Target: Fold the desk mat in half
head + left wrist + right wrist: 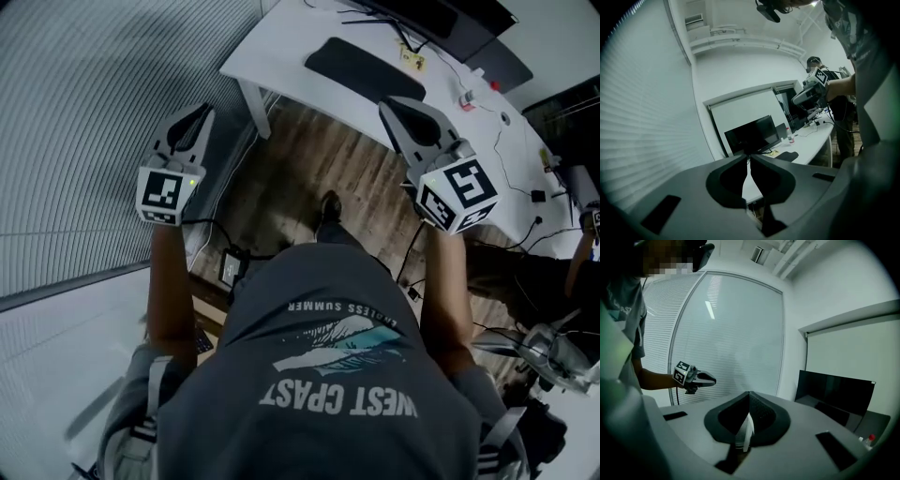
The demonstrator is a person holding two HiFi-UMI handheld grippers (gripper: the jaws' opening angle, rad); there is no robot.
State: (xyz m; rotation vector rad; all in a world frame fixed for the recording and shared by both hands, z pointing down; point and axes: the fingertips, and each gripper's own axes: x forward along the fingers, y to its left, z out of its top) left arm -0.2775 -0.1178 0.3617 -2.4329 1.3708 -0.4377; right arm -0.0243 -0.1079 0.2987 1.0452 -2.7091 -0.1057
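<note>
The black desk mat (364, 70) lies flat on the white desk (281, 52) ahead of me; it also shows small and dark as the mat (787, 156) in the left gripper view. Both grippers hang in the air well short of the desk, holding nothing. My left gripper (202, 112) is shut, its jaws meeting at the tip (749, 155). My right gripper (389, 103) is shut too, jaws pressed together (749, 393), and points toward the mat's near edge from above the floor. Each gripper shows in the other's view: the left gripper (712, 379), the right gripper (794, 99).
A dark monitor (752, 135) stands at the back of the desk, with cables and small items (487, 94) to the right of the mat. Wooden floor (300, 187) lies between me and the desk. White blinds (84, 141) run along my left. Another person (815, 63) stands at the far right.
</note>
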